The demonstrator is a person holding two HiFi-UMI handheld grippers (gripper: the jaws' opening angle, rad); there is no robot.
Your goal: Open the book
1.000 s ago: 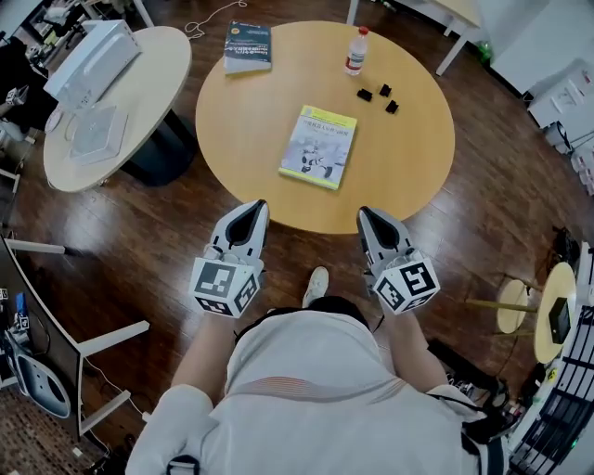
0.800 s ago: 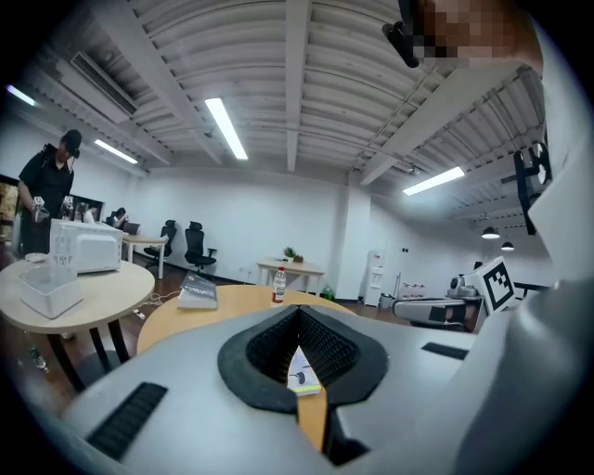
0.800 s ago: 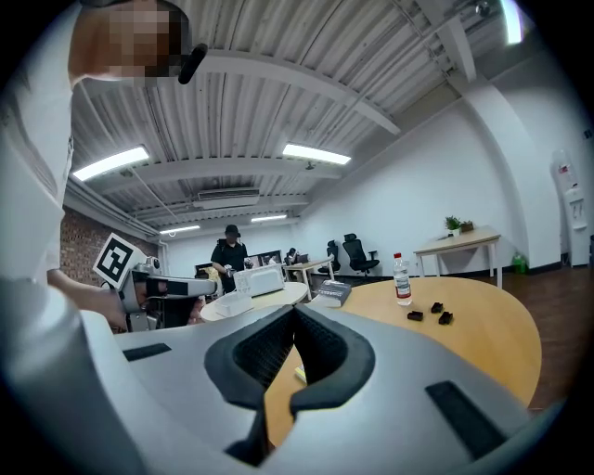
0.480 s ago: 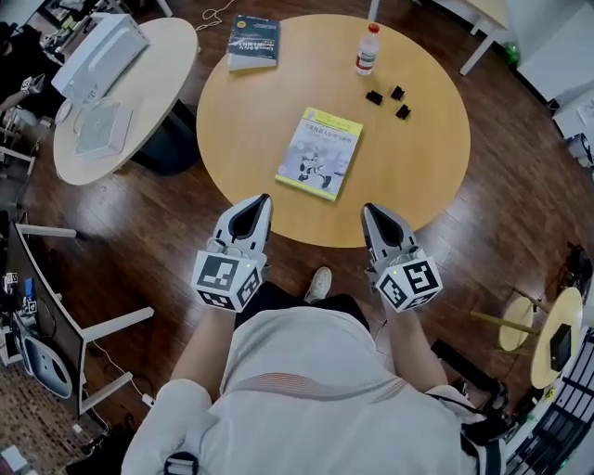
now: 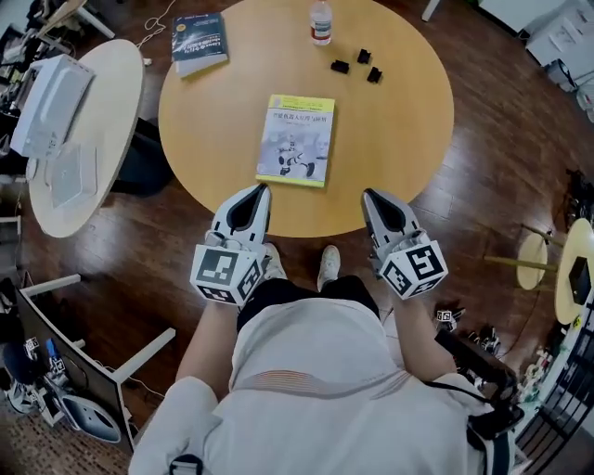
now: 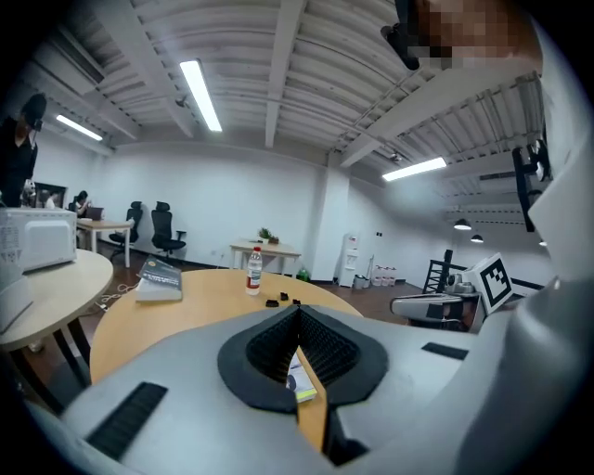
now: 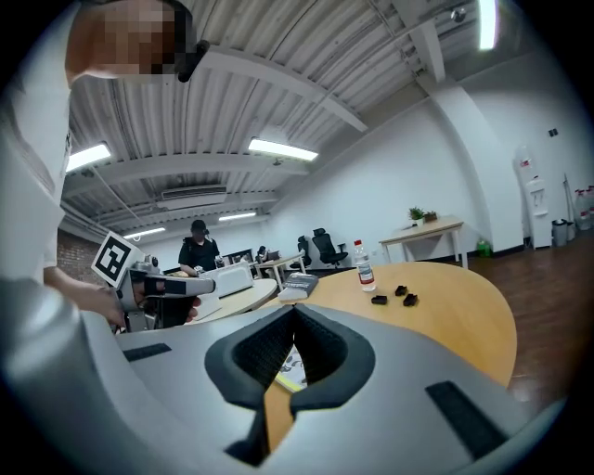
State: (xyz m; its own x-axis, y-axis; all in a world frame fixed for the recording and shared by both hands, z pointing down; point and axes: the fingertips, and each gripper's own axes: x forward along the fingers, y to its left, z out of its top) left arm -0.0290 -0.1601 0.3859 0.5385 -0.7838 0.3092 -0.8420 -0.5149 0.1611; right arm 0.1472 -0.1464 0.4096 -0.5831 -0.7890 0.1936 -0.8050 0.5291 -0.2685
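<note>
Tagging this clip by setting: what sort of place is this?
Probably an open-plan office or lab: office chairs along the far wall, a round wooden table, and long strip lights overhead.

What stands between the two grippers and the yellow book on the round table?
Nothing visible. Only bare table lies between the left gripper, the right gripper and the closed yellow book. The bottle, the small black pieces and the dark book all lie beyond it.
</note>
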